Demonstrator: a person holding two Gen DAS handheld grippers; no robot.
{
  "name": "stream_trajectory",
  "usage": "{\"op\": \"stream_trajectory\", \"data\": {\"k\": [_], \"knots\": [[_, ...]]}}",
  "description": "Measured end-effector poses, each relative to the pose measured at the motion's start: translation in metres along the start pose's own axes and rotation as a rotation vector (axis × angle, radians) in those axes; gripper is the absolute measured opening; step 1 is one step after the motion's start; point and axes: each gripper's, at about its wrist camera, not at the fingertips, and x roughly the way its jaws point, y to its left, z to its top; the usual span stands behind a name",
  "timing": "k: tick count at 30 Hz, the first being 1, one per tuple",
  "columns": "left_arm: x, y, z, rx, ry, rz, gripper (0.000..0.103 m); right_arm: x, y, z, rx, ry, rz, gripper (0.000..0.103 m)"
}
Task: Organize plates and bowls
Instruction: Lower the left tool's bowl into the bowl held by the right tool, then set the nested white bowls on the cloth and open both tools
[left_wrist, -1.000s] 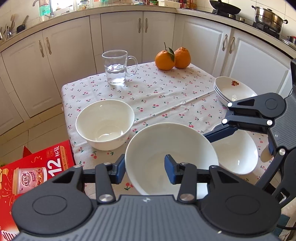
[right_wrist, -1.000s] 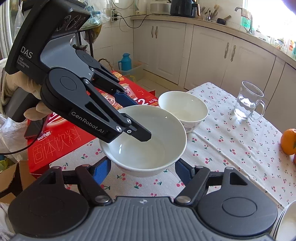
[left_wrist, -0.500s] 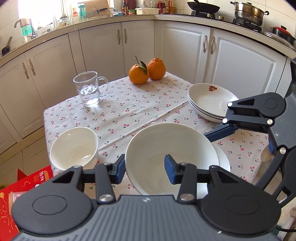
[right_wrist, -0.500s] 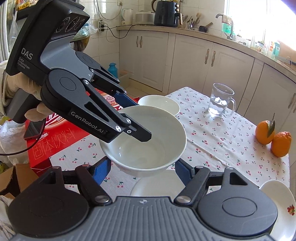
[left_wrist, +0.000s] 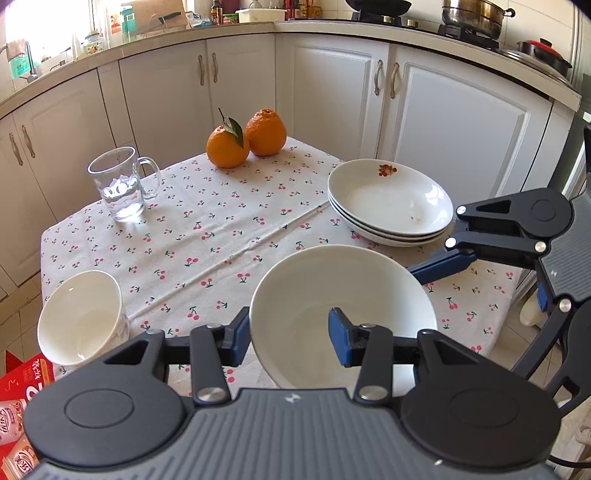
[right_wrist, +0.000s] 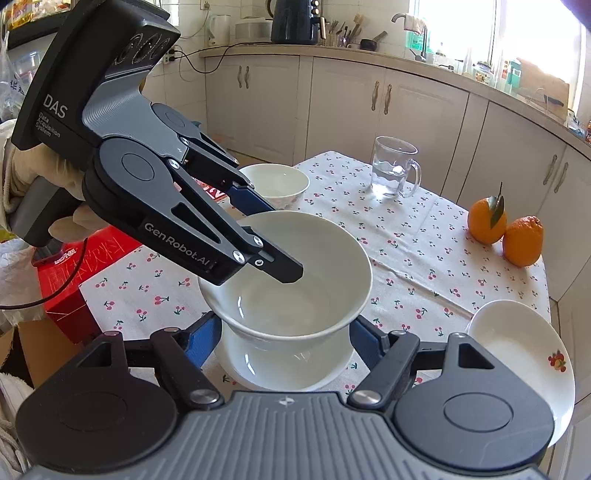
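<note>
The large bowl (right_wrist: 288, 273), pinched at its rim by the closed left tongs (left_wrist: 291, 334) and apparently cradled between the half-open right tongs (right_wrist: 284, 332), was held directly above a second bowl (right_wrist: 284, 369) on the counter (right_wrist: 406, 236).

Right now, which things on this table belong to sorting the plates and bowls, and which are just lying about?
Part of the job:
held bowl, pinched at the rim by the left tongs
bowl below it
small bowl
stack of plates

Just lying about:
glass mug
two oranges
red box
</note>
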Motion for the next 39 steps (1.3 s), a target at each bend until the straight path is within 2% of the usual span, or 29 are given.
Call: {"op": "stream_trajectory", "data": {"k": [13,32,34,36,39], "knots": [[0.016,-0.003,-0.010,-0.013,0.045,-0.016,0.043,0.013,-0.006,-0.014,0.023,0.046,0.034,0.080],[0.016,-0.005,-0.018,0.004,0.031,-0.005,0.045,0.018,-0.005,-0.016,0.013,0.069,0.036,0.081],[0.014,-0.003,-0.019,-0.003,0.027,-0.013,0.047,0.016,-0.005,-0.015,0.018,0.051,0.048,0.094],[0.011,-0.004,-0.020,-0.002,0.020,-0.010,0.050,0.010,-0.004,-0.014,0.013,0.018,0.054,0.103],[0.005,-0.004,-0.022,0.000,0.007,0.007,0.057,0.007,-0.002,-0.012,0.001,0.006,0.063,0.103]]}}
